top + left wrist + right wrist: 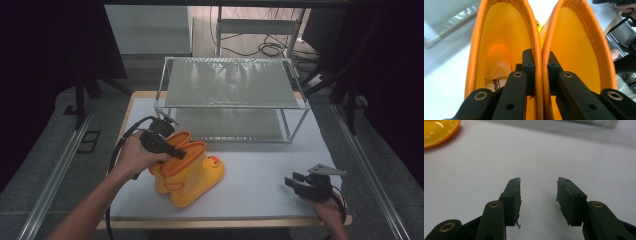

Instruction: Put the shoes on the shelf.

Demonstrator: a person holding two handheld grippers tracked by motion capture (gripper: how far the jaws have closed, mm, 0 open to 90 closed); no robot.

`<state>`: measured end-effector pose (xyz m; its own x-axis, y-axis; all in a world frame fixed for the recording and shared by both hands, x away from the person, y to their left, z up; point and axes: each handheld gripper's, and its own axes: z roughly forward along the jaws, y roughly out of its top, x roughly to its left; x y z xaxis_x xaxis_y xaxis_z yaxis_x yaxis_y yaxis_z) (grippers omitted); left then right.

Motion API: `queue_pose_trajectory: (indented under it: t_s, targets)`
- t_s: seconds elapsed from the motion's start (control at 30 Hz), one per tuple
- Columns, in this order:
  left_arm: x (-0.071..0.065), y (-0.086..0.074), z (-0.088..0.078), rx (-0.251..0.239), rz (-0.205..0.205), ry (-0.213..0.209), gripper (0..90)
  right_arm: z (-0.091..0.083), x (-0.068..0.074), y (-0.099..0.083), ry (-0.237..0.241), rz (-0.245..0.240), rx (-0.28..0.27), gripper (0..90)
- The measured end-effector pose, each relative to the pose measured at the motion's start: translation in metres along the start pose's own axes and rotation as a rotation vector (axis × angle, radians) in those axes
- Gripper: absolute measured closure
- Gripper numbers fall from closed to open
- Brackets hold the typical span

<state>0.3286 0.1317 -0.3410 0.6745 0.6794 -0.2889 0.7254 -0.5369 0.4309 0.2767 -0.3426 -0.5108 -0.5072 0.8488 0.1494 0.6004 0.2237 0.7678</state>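
Boots (187,170), yellow ones, stand side by side at the front left of the white counter (260,170) in the high view, with a wire shelf (230,85) behind them. The left claw (176,151) sits on their tops. The right claw (292,183) rests well apart, near the front edge.

In the left gripper view, the left claw (541,65) pinches the two touching boot walls together.

In the right gripper view, the right claw (538,195) is open over bare counter.
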Motion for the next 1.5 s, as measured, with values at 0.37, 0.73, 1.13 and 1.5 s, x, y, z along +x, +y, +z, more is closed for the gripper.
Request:
queue_pose_trajectory:
  t_s: [0.37, 0.73, 1.13, 1.5]
  targets:
    - [-0.029, 0.022, -0.016, -0.017, 0.079, -0.066, 82.3, -0.003, -0.002, 0.0, -0.002, 0.008, -0.01, 53.9]
    - [-0.059, 0.055, -0.028, 0.0, 0.157, -0.071, 82.3, -0.005, -0.005, 0.0, -0.004, 0.016, -0.012, 54.0]
    - [-0.088, 0.1, -0.05, -0.014, 0.224, -0.091, 82.3, -0.007, -0.008, -0.001, -0.008, 0.03, -0.02, 54.1]
    - [-0.1, 0.146, -0.074, -0.056, 0.242, -0.115, 82.3, -0.009, -0.013, -0.001, -0.014, 0.04, -0.024, 54.4]
